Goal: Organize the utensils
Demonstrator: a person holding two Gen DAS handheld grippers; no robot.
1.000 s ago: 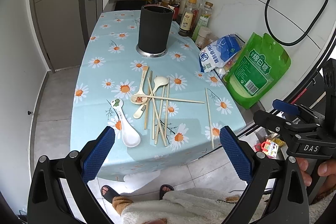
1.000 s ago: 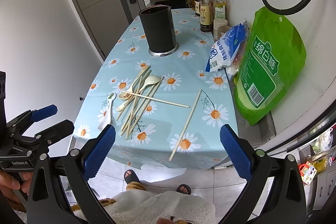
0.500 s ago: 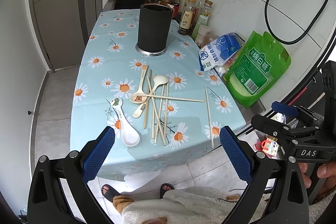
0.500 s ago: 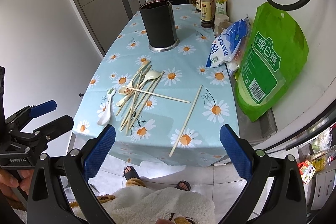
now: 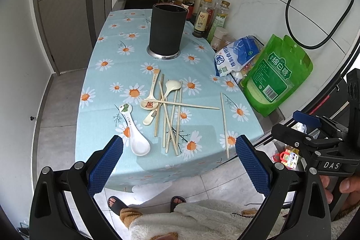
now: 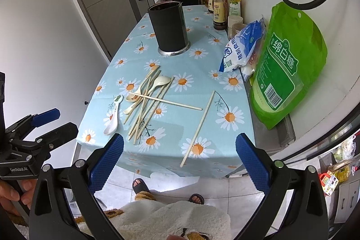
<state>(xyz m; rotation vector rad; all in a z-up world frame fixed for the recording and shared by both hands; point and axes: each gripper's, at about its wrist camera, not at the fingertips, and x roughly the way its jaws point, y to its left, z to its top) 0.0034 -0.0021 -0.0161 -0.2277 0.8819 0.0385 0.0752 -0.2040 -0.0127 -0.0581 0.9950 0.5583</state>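
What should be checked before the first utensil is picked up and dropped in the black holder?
1. Left claw open, nothing between its pads: ok.
2. Right claw open, nothing held: ok.
3. Black holder upright on the tablecloth, mouth unobstructed: ok.
4. Holder empty inside: cannot tell, interior is dark.
5. An easy first pick lying apart from the pile: ok, the lone chopstick and the white spoon touch nothing else.
6. Pile free to lift singly: not ok, one chopstick lies across the chopstick bundle and the bear spoon.
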